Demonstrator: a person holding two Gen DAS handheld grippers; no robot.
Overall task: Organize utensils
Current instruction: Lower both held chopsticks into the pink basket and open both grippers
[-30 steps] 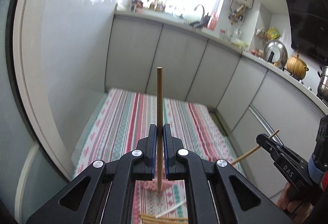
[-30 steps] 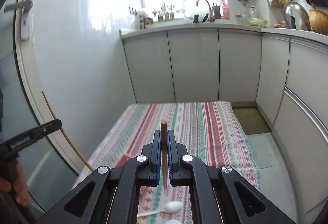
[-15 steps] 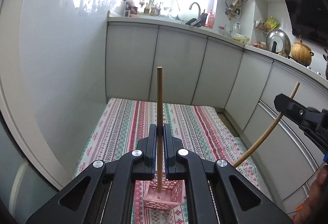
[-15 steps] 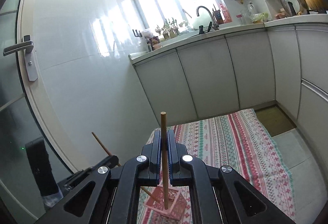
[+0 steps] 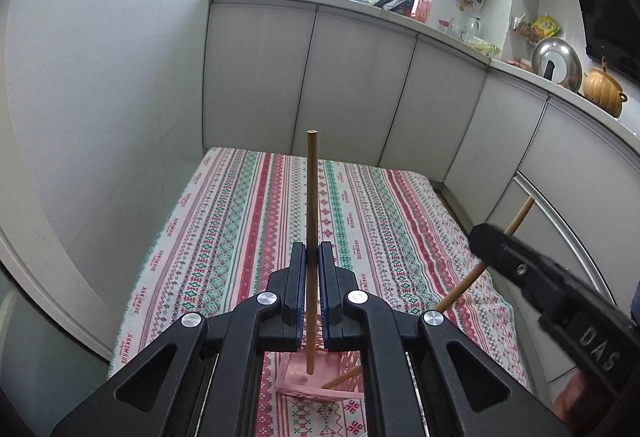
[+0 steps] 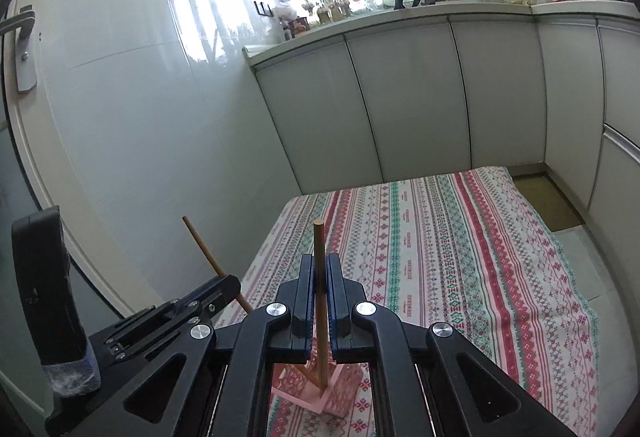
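Left wrist view: we hold one chopstick (image 5: 311, 205) upright in our left gripper (image 5: 311, 257), jaws clamped on its shaft, its lower tip now inside the pink basket (image 5: 320, 389) on the striped cloth (image 5: 224, 237). A second ago the basket was barely in view below the jaws; both sticks have since come over it and down into it. To the right, our right gripper (image 5: 492, 241) pinches a second chopstick (image 5: 460, 289), slanted, its tip also in the basket. We judge both ready for release, one at a time. Right wrist view: the basket wall (image 6: 344, 393) sits just below the closed jaws. The two sticks cross inside the basket and may knock each other. Cabinets (image 6: 400, 97) stand well apart
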